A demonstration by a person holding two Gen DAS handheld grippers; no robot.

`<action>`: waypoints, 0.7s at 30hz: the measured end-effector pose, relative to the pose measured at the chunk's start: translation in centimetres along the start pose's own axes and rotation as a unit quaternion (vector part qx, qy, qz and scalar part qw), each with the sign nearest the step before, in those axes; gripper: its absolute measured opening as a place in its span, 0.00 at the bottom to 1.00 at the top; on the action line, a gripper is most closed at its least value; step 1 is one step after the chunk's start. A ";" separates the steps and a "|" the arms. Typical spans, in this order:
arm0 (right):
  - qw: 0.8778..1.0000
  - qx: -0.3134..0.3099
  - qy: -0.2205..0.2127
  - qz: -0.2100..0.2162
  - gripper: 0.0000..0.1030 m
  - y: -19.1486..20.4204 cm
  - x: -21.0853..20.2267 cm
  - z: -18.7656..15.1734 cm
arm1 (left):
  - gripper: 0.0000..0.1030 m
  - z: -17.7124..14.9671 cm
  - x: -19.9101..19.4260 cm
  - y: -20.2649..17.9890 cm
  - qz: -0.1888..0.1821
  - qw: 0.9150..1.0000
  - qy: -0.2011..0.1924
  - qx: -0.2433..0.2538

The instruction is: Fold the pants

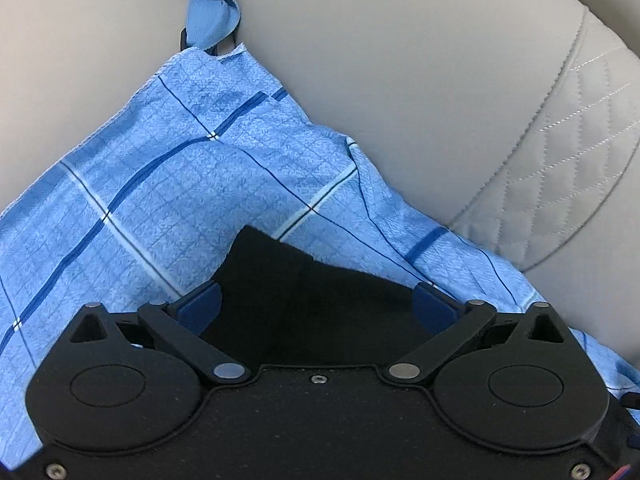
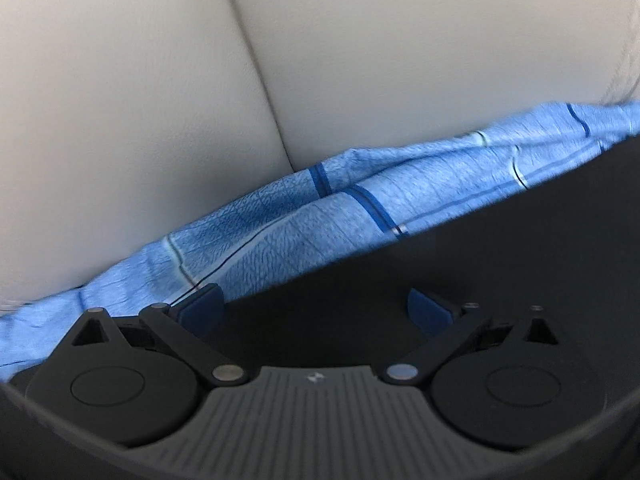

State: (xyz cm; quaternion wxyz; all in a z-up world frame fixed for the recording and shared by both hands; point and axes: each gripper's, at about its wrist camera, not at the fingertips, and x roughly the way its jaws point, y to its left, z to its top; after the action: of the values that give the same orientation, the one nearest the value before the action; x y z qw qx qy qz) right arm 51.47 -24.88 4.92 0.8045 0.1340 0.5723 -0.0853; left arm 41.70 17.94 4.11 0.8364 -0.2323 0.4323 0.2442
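On the grey sofa cushions [image 1: 400,80] lie the blue checked pants [image 1: 168,168], spread in soft ridges, with a narrow strip of the same cloth running up into the seam between two cushions at the far side. That strip is the likely trouble: if it is caught in the gap, a pull on the near cloth could drag the fold crooked or bunch it. A dark cloth [image 1: 304,292], which I cannot identify, lies just before the left gripper [image 1: 318,304], and a grab there could take it up along with the pants, or miss the blue layer. Left gripper's jaws stand spread wide, pinching nothing. The right gripper [image 2: 316,306], near the pants [image 2: 320,216] edge, is likewise spread wide and empty, over a dark surface.
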 end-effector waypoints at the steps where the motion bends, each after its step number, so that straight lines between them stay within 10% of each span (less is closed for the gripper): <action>1: 1.000 -0.010 -0.007 -0.015 1.00 0.7 0.4 -0.1 | 1.00 0.0 0.1 -0.1 0.004 1.000 -0.005 0.004; 7: 0.998 -0.040 -0.026 -0.048 0.96 3.2 1.5 -1.1 | 1.00 -0.2 0.8 -0.2 0.024 0.999 -0.010 0.021; 10: 0.996 -0.052 -0.045 -0.060 0.62 3.7 0.7 -2.0 | 1.00 -0.3 1.2 0.5 0.029 0.999 -0.012 0.016; 12: 0.995 -0.049 -0.052 -0.073 0.18 3.4 -0.2 -2.5 | 1.00 0.1 1.1 1.2 0.018 1.000 -0.012 0.000; 21: 0.998 -0.007 -0.063 0.001 0.02 -1.3 -3.0 -5.3 | 1.00 1.9 0.1 3.1 -0.033 0.996 0.003 -0.082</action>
State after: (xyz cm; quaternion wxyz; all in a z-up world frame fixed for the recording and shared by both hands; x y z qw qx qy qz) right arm 45.29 -24.53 5.94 0.8401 0.1233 0.5208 -0.0885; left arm 41.05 21.45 4.41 0.8210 -0.3146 0.4053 0.2504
